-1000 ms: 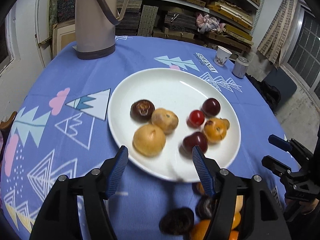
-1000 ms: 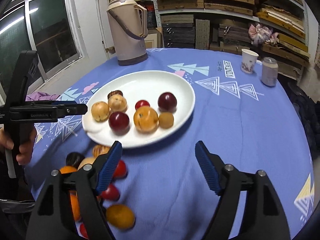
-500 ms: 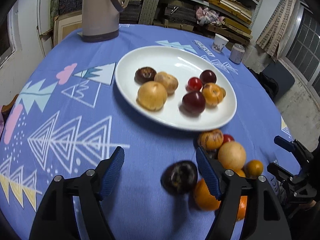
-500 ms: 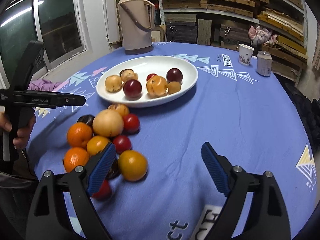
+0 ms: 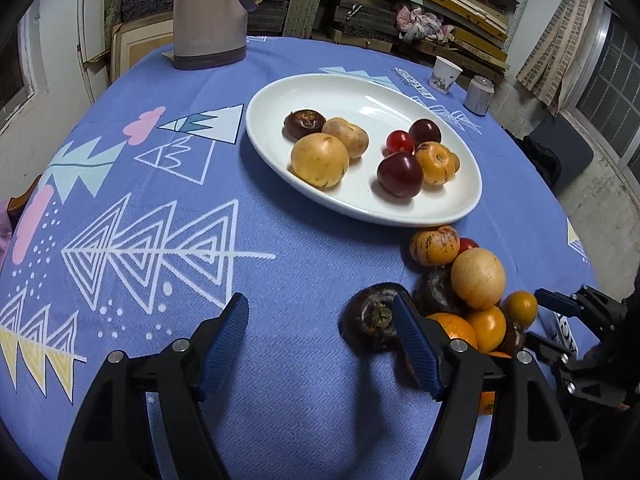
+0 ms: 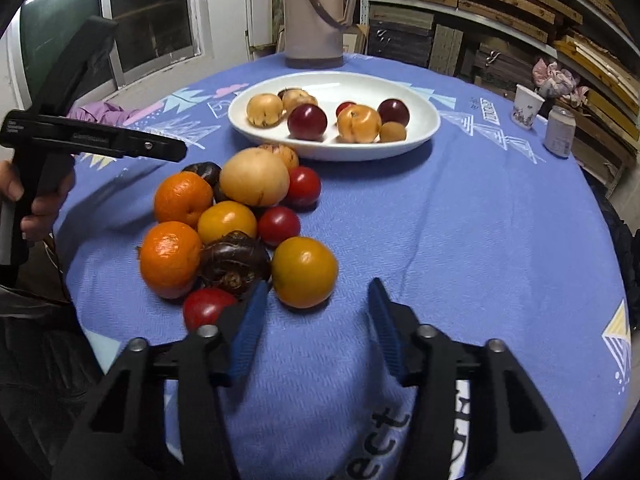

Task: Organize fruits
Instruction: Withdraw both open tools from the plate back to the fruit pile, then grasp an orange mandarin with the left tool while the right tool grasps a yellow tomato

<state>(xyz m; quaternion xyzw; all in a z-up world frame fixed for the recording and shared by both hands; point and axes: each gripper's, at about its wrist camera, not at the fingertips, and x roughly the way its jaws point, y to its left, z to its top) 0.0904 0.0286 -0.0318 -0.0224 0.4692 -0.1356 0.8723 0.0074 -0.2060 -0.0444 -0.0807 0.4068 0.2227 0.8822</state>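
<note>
A white oval plate [image 5: 340, 92] [image 6: 424, 118] on the blue patterned tablecloth holds several fruits. Nearer me a loose pile of fruits [image 6: 236, 224] lies on the cloth. My left gripper [image 5: 320, 320] is open over bare cloth; a dark brown fruit [image 5: 370, 320] lies just ahead of its right finger, not between the pads. My right gripper [image 6: 316, 304] has its jaws closing over the cloth. A yellow-orange fruit [image 6: 305, 271] lies just beyond its fingertips, and no pad touches it.
A beige thermos jug [image 5: 208, 16] [image 6: 316, 12] stands at the table's far edge. A paper cup [image 6: 527, 106] and a can [image 6: 559, 132] sit at the far right. A hand holding the left gripper's handle [image 6: 44, 200] shows in the right wrist view. Shelves of stacked goods fill the background.
Both grippers pulled back from the plate toward the near fruit pile. The left one widened slightly. The right one opened wider, then narrowed.
</note>
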